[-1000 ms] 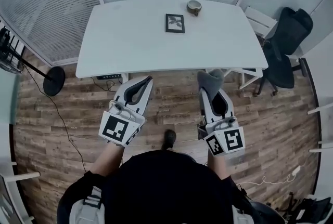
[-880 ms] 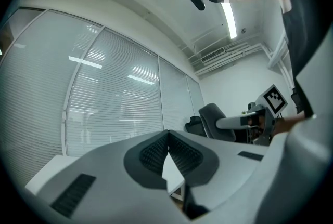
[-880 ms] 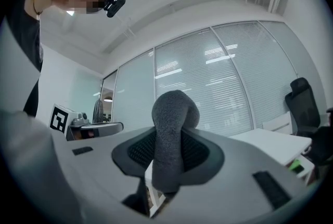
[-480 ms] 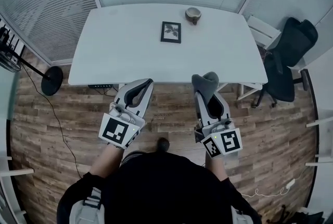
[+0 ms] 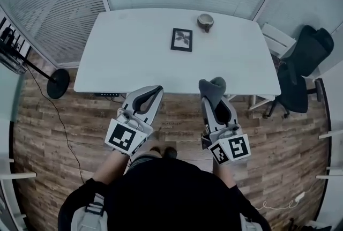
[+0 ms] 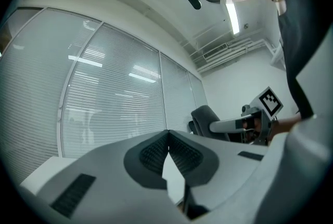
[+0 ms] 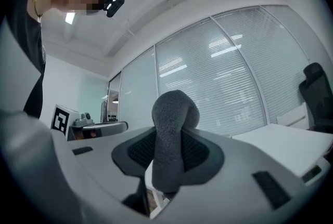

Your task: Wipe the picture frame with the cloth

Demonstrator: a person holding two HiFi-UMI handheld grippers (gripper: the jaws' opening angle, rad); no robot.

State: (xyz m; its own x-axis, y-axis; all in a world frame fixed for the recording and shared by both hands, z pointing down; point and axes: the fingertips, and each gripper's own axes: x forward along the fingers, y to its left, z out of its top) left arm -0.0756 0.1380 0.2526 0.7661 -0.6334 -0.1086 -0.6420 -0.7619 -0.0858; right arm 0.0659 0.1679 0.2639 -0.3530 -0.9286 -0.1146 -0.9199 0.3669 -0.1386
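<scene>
So far nothing has been wiped. The person stands back from the white worktop (image 5: 128, 58) on the wooden floor (image 5: 59, 133), a gripper in each hand, both pointing towards it.

The right gripper (image 5: 213, 97) has its jaws pinching the grey cloth (image 5: 213, 87). In the right gripper view the cloth (image 7: 174, 114) is squeezed between the ribbed pads, bulging in a rounded wad above the tips and hanging a little below them. That part of the job, having the cloth in hand, looks done.

The left gripper (image 5: 156, 89) carries nothing. In the left gripper view its jaws are pressed together at the tips, with only a narrow wedge of daylight below where they meet.

The picture frame (image 5: 181, 39) sits on the worktop well ahead of both sets of jaws, roughly between the lines they point along and out of reach of either. From above it seems to lie flat, dark border up, though I can't be sure it isn't propped. A small bowl (image 5: 205, 22) stands just beyond it, off towards the right gripper's side.

Everything that matters is left: closing the gap to the worktop, bringing the cloth down on the frame and rubbing it over, perhaps with the empty jaws steadying the frame.
</scene>
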